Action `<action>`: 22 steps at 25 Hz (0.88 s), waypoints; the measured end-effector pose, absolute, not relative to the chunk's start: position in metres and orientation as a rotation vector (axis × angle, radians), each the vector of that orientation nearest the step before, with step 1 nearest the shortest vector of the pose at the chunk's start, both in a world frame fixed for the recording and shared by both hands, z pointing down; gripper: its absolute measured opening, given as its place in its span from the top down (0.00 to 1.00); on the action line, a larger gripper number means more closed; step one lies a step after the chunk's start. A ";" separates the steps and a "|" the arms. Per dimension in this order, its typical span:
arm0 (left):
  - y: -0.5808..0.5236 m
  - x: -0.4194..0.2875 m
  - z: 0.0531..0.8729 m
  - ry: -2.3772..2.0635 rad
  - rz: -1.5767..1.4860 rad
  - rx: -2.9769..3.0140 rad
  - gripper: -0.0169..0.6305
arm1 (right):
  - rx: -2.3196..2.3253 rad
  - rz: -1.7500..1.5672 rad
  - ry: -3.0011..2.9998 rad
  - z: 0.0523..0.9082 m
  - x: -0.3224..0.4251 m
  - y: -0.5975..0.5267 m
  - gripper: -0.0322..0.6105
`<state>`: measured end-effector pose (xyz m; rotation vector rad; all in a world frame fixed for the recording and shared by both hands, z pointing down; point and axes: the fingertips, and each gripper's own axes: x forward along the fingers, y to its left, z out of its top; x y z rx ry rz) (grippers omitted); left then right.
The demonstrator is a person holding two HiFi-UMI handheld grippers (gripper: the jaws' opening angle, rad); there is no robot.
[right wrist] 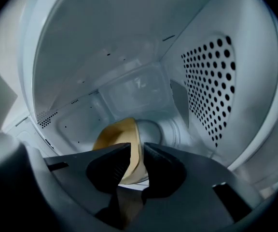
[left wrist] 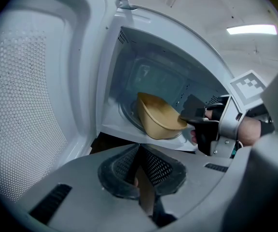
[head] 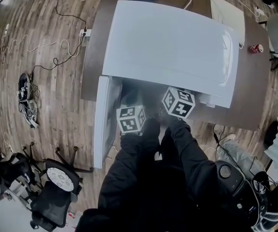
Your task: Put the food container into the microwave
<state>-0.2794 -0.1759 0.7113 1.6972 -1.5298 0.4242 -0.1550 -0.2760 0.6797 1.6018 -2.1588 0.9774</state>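
Item: food container [left wrist: 159, 118], tan and open-topped, inside the microwave [head: 168, 47] cavity, tilted over the glass turntable [right wrist: 159, 127], with one rim wall pinched between the jaws of the right gripper [right wrist: 136, 159]. Left gripper [left wrist: 140, 167]: jaws together on nothing, outside by the open door [head: 103, 122]. Handling: level the container, seat its base flat on the turntable, then part the jaws and draw straight back clear of the rim.

Both sleeves [head: 129, 178] are black. The grey-shelled left claw [left wrist: 140, 168] has dark mesh-textured pads [left wrist: 115, 170]; the right claw [right wrist: 136, 166] has smooth-looking pads. Each bears a white cube [head: 131, 119] with black square markers.
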 end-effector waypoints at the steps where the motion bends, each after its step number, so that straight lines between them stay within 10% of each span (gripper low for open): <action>1: -0.175 -0.280 0.711 -1.529 0.422 1.700 0.92 | 1.603 0.972 -2.163 0.678 -0.155 -0.275 0.79; 22: -0.140 -0.228 0.597 -1.575 0.305 1.894 0.92 | 1.344 0.574 -2.397 0.562 -0.140 -0.180 0.91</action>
